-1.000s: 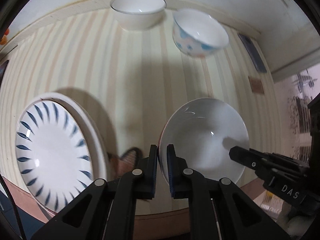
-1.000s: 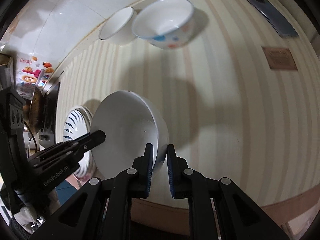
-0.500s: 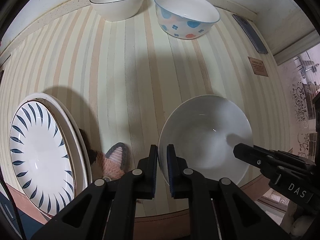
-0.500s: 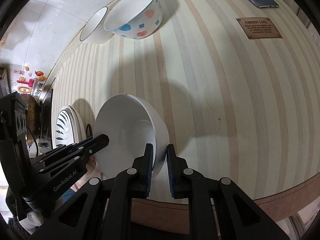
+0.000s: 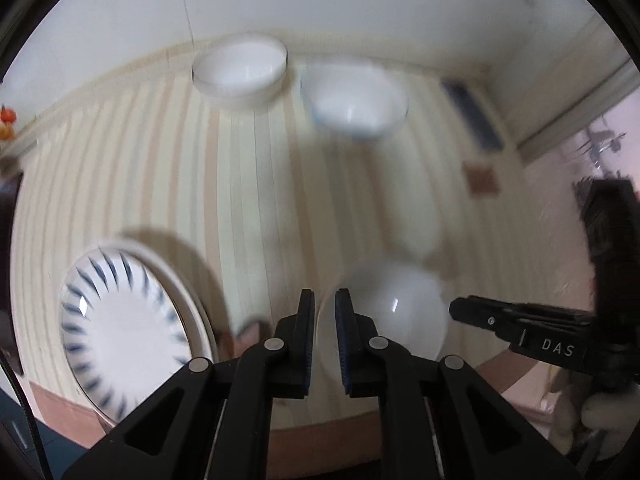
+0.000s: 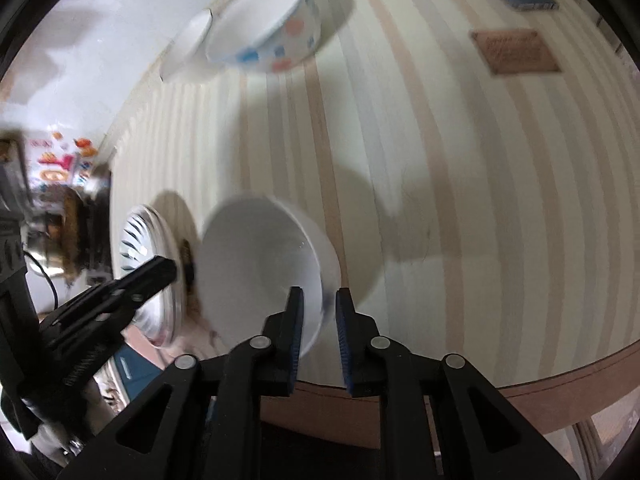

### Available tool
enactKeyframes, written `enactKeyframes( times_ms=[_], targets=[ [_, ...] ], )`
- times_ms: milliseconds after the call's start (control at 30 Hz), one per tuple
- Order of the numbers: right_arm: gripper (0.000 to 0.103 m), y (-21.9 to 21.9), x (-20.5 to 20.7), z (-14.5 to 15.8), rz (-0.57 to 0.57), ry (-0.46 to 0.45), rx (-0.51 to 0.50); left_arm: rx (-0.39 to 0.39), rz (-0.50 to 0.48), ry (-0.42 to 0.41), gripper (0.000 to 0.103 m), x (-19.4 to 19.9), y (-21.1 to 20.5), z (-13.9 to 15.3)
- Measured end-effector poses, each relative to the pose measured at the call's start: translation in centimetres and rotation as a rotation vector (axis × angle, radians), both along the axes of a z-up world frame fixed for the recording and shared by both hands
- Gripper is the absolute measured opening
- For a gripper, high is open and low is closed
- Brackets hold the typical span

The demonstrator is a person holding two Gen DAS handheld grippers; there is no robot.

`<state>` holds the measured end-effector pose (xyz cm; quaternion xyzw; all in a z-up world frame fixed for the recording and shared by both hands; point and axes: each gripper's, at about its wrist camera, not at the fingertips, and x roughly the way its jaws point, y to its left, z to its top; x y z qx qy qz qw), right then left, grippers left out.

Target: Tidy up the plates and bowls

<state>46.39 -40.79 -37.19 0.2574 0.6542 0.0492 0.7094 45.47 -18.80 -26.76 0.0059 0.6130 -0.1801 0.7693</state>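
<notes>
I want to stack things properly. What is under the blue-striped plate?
The blue-striped plate sits on a wider plain white plate, of which only the rim shows. Both rest on the striped table. Whether anything else lies beneath is covered.

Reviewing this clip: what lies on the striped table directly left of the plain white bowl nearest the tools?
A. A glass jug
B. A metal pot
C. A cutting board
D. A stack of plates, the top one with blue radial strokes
D: the blue-stroked plate sits atop another plate, left of the plain white bowl.
</notes>
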Motion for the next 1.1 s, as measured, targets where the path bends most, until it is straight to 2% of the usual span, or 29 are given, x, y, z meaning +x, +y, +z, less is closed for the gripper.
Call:
enactKeyframes(
  times_ms=[33,67,100,133,267,367,500,533,567,600,633,700,900,1100],
  targets=[
    [0.037,-0.5,0.5,0.7,-0.010,-0.016,0.004,-0.007,0.007,-0.012,0.024,1.2,-0.1,0.7],
    [0.044,-1.0,1.2,1.4,-0.020,-0.033,0.012,-0.015,0.019,-0.031,0.029,2.6,-0.2,1.3],
    [0.056,-1.6,2.1,2.0,-0.036,-0.048,0.020,-0.019,0.034,-0.048,0.029,3.7,-0.2,1.5],
    [0.058,-2.0,2.9,2.4,-0.053,-0.067,0.027,-0.016,0.049,-0.061,0.029,5.1,-0.2,1.5],
    [0.058,-3.5,7.9,2.9,-0.087,-0.133,-0.011,-0.026,0.097,-0.038,0.029,11.1,-1.1,-0.1],
    [0.058,-4.3,11.6,1.7,-0.129,-0.141,0.006,-0.021,0.103,-0.002,0.029,14.8,-2.6,-2.4],
    [0.058,-4.6,15.9,-0.5,-0.160,-0.128,-0.005,0.015,0.084,0.051,0.029,17.9,-4.5,-5.7],
    [0.057,-4.6,16.8,-1.0,-0.160,-0.130,-0.001,0.029,0.074,0.060,0.029,18.4,-4.9,-6.5],
    [0.056,-4.6,17.6,-1.6,-0.160,-0.132,0.002,0.033,0.071,0.062,0.023,18.7,-5.1,-7.0],
    [0.047,-4.5,18.3,-2.0,-0.160,-0.136,0.003,0.030,0.066,0.063,0.011,18.7,-5.4,-7.2],
    [0.025,-4.2,18.9,-2.3,-0.154,-0.137,0.007,0.044,0.063,0.061,0.011,18.8,-5.6,-7.4],
    [0.011,-4.1,19.5,-3.0,-0.148,-0.137,-0.026,0.056,0.057,0.035,0.010,18.7,-5.8,-7.3],
    [0.011,-3.6,19.4,-2.7,-0.138,-0.149,-0.060,0.048,0.059,0.022,0.010,18.4,-5.5,-6.5],
    [0.011,-2.9,17.7,-1.4,-0.115,-0.163,-0.074,0.029,0.042,-0.029,0.010,16.6,-5.0,-3.6]
  ],
)
